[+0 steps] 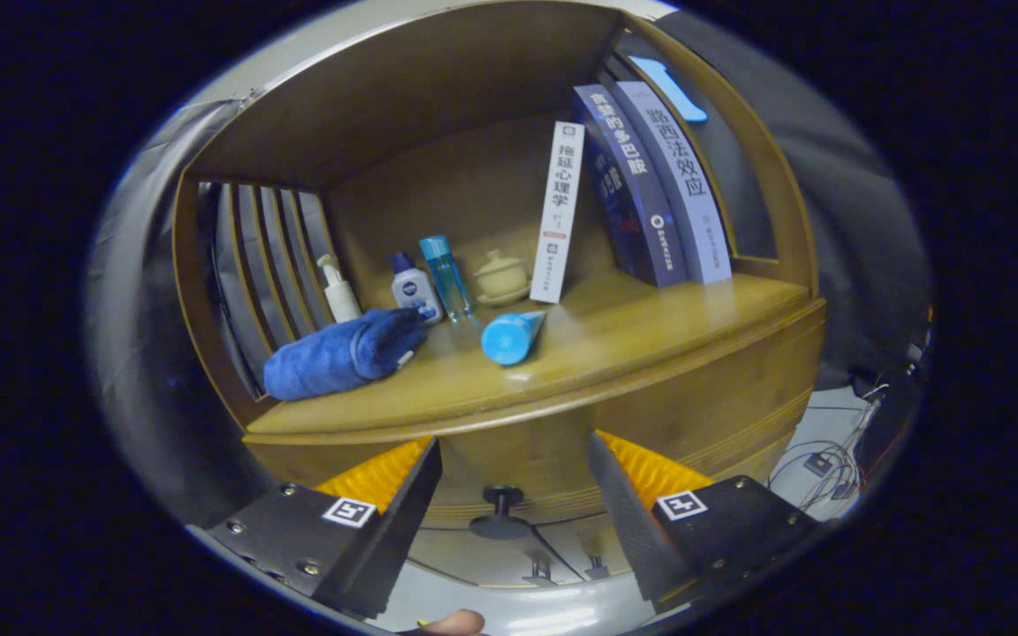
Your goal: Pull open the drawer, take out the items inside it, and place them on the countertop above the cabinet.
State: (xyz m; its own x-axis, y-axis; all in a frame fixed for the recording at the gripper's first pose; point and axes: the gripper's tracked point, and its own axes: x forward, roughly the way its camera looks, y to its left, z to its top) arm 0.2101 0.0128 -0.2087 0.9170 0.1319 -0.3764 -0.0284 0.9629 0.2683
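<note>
Warm brown wood all round: cabinet (695, 389) with a shelf nook above and a drawer front (553, 459) below, shut flush against the carcass. Dark round drawer knob (500, 512) low on that front, sitting between the fingers of the tongs (513, 450) and just ahead of them, touching neither. Tongs spread wide apart, holding nothing, fingertips close to the drawer front.

On the desk (650, 331) above the drawer, from left to right: rolled blue towel (341, 353) lying near the left slatted side; white pump bottle (338, 290) behind it; small white bottle with a blue cap (412, 287) just beside the towel's right end; clear blue bottle (447, 276) upright next to that; pale lidded cup on a saucer (500, 276) further back. Light blue tube (511, 337) lying on its side nearer the front edge, cap end towards the tongs. White book (558, 212) standing upright, leaning slightly, right of the cup. Two thicker books (655, 181) leaning together against the right side panel, one dark, one pale lilac.

Contents of the drawer hidden behind the closed front. Cables (827, 459) on the floor far right, beyond the cabinet's corner. Tip of a finger (454, 624) at the very bottom, near the tongs.
</note>
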